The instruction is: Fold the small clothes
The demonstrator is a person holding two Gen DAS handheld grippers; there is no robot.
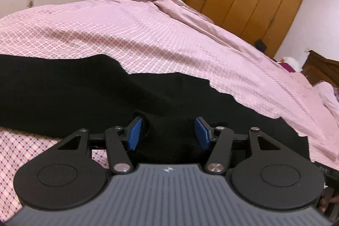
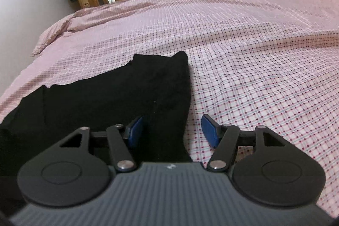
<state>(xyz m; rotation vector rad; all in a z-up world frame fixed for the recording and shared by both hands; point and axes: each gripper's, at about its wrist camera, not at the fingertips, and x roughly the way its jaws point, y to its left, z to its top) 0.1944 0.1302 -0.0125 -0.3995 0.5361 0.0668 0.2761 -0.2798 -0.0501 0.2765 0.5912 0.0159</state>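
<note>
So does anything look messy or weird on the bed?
Nothing is broken or spilled. The black garment lies a bit crooked on the pink checked bedcover, its far edge jagged and uneven, not yet a neat fold.

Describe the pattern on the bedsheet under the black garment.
Pink-and-white check with small dark red dots on the bedsheet, clearest in the right wrist view.
</note>
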